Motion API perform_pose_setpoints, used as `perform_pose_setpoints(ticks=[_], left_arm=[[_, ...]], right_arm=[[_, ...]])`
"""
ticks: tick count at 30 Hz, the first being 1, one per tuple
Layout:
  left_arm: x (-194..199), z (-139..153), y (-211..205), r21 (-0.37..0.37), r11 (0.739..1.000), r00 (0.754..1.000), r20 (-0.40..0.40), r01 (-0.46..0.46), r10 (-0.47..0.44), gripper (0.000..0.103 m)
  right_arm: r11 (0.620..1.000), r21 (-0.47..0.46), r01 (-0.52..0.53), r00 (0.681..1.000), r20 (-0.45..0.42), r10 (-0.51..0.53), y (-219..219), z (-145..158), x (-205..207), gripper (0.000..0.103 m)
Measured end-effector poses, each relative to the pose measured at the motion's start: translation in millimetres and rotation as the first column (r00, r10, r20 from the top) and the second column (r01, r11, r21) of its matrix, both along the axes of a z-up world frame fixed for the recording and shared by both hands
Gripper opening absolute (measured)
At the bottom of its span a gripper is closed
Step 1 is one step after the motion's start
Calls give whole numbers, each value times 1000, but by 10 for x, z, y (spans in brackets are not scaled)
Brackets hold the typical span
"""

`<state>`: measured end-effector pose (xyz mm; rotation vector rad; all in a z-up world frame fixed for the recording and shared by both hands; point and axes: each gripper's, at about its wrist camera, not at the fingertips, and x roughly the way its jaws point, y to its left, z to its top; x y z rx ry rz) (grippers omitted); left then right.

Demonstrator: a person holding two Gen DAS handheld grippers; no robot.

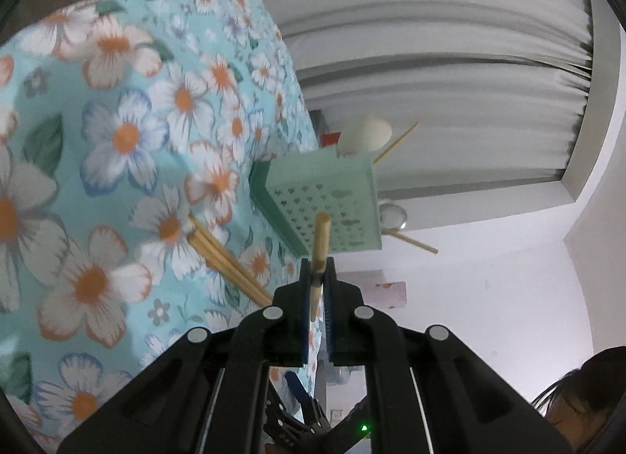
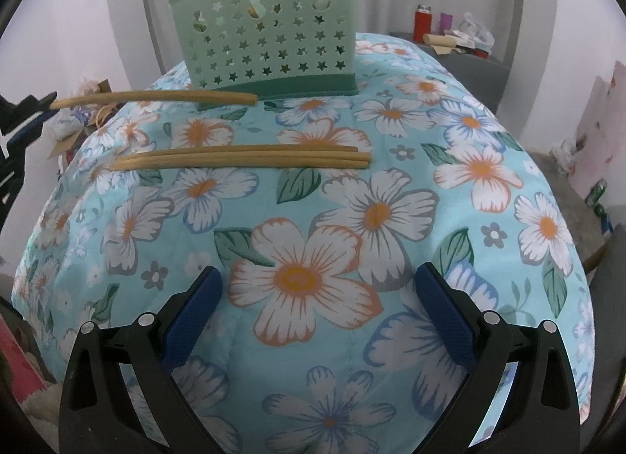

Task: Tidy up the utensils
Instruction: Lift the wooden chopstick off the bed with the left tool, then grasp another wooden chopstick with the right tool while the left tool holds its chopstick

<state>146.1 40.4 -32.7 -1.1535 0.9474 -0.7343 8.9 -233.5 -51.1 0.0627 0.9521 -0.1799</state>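
Observation:
A mint-green utensil holder (image 2: 270, 39) with star-shaped holes stands at the far side of the floral cloth (image 2: 391, 219); a white spoon (image 1: 364, 133) and other utensils stick out of it. My left gripper (image 1: 319, 266) is shut on one wooden chopstick (image 1: 321, 239), held off the cloth with its tip toward the holder (image 1: 332, 196). In the right wrist view that chopstick (image 2: 156, 98) runs level from the left gripper (image 2: 35, 106) at the left edge. A few more chopsticks (image 2: 242, 158) lie side by side on the cloth. My right gripper (image 2: 317, 297) hovers open over the near side of the cloth, with nothing in it.
Behind the cloth at the right, a grey side table (image 2: 485, 63) carries a red bottle (image 2: 422, 22), a purple cup and a plastic bag. White curtains hang at the back. A person's dark hair (image 1: 579, 395) shows at the lower right of the left wrist view.

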Motion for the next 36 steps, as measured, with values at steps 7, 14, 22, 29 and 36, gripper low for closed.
perform_pose_setpoints(ticks=[7,14,22,29,36], left_arm=[[75,147,275,14,997,995,63,-79,78,5],[169,219,628,23,989,982,123,-148,144,5],[262,167,864,42,982,974,137,-186,179,5],[344,103,1006,62,978,973,134,-198,188,5],[407,51,1087,68,979,976,116,-192,184,5]], right_arm=[[995,-54,-79,996,26,80,156,174,12,92],[956,-215,-199,970,95,224,546,339,213,63],[832,-406,-379,907,17,422,1127,195,534,32],[701,-513,-495,851,-120,512,1467,-145,752,25],[651,-554,-519,835,-165,525,1550,-276,895,22]])
